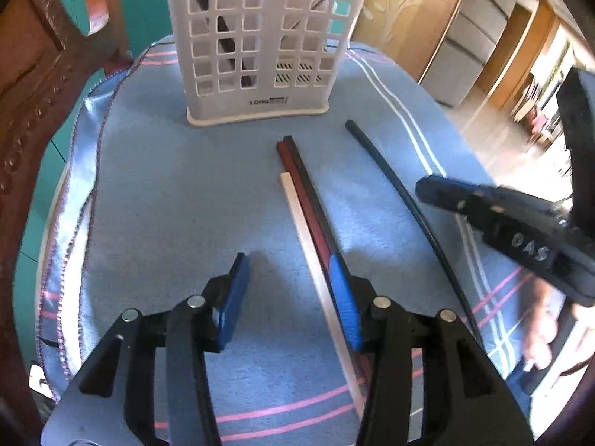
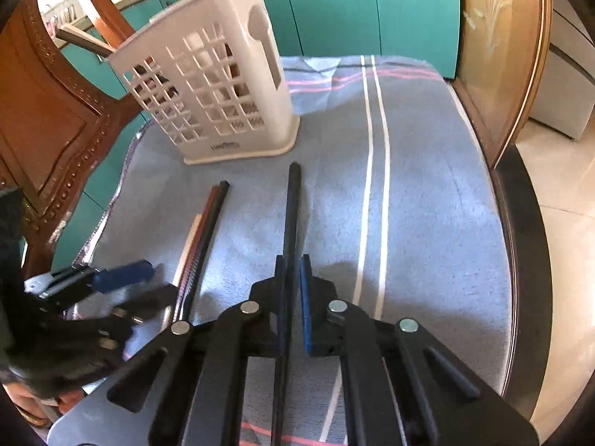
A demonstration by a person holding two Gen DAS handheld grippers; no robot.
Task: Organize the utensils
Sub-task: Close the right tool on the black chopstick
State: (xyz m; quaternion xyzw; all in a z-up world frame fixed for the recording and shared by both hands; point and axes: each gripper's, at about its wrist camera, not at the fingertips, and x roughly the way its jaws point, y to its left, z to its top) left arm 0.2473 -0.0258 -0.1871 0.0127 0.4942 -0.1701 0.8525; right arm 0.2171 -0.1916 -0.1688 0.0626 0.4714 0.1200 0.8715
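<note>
A white slotted utensil holder [image 1: 260, 48] stands at the far side of the blue cloth; it also shows in the right wrist view [image 2: 219, 100], with dark sticks inside. A cream chopstick [image 1: 316, 256], a red one [image 1: 297, 182] and a dark one [image 1: 305, 171] lie side by side on the cloth. My left gripper [image 1: 290, 278] is open just above them, its right pad over the dark one. A black chopstick [image 2: 292, 208] lies apart to the right. My right gripper [image 2: 293, 278] is closed around the black chopstick, low on the cloth.
The blue striped cloth [image 1: 167, 186] covers a round table. A carved wooden chair [image 2: 48, 119] stands at the left. Teal cabinets [image 2: 372, 7] lie behind. The table's right edge [image 2: 520, 223] drops to a tiled floor.
</note>
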